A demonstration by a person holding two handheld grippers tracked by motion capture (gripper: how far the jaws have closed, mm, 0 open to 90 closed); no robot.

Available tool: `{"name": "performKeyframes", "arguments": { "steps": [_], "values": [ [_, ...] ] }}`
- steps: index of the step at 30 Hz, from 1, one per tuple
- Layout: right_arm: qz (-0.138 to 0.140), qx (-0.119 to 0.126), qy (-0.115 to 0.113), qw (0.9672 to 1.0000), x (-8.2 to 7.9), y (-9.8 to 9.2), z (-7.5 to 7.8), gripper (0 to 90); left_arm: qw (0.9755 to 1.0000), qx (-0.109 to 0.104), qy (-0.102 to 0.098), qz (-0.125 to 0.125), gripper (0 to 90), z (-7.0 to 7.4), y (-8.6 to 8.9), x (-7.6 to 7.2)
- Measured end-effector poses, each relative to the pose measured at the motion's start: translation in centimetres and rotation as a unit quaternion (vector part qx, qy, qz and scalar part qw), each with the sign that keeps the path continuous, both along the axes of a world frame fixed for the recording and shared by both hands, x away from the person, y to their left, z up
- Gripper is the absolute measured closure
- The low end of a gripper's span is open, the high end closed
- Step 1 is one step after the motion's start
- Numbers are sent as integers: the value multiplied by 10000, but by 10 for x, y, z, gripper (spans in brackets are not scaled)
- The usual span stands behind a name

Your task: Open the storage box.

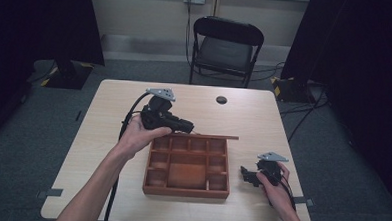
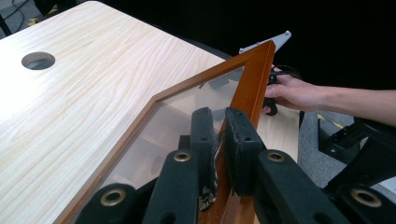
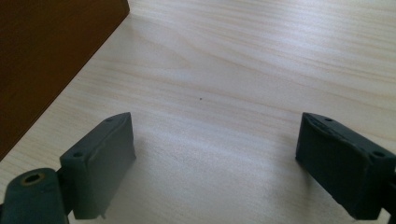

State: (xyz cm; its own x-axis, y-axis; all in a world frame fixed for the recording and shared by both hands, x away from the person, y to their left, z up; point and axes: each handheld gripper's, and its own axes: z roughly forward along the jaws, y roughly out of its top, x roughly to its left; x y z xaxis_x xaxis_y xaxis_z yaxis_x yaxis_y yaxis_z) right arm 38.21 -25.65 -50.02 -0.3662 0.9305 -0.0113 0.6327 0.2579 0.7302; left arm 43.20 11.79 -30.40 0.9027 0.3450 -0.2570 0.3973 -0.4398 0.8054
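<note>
A brown wooden box [image 1: 185,192] with several open compartments sits on the table. Its hinged lid [image 1: 218,137], a wooden frame [image 2: 254,74] around a clear pane, is lifted and stands open at the box's far side. My left gripper [image 2: 219,116] is shut on the lid's frame edge; in the high view it [image 1: 186,125] is above the box's far left corner. My right gripper [image 1: 245,173] rests low on the table just right of the box, jaws wide open [image 3: 215,154] with bare tabletop between them. The box's side wall [image 3: 42,56] is at the upper left of the right gripper view.
The light wooden table [image 1: 108,136] has a round cable hole [image 1: 221,99] near its far edge. A black folding chair [image 1: 227,47] stands behind the table. Dark curtains hang at both sides. The person's other hand [image 2: 299,93] appears beyond the lid.
</note>
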Motion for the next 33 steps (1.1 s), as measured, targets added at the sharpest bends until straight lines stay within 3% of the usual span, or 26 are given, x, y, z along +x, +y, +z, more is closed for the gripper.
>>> {"name": "performKeyframes", "arguments": {
  "steps": [8,33],
  "values": [
    [2,0,0,10000,0,0,0,111,9999,7,-107,32,833,3,-1,0],
    [6,1,2,10000,0,0,0,108,9997,-136,-131,127,815,3,2,7]
  ]
}}
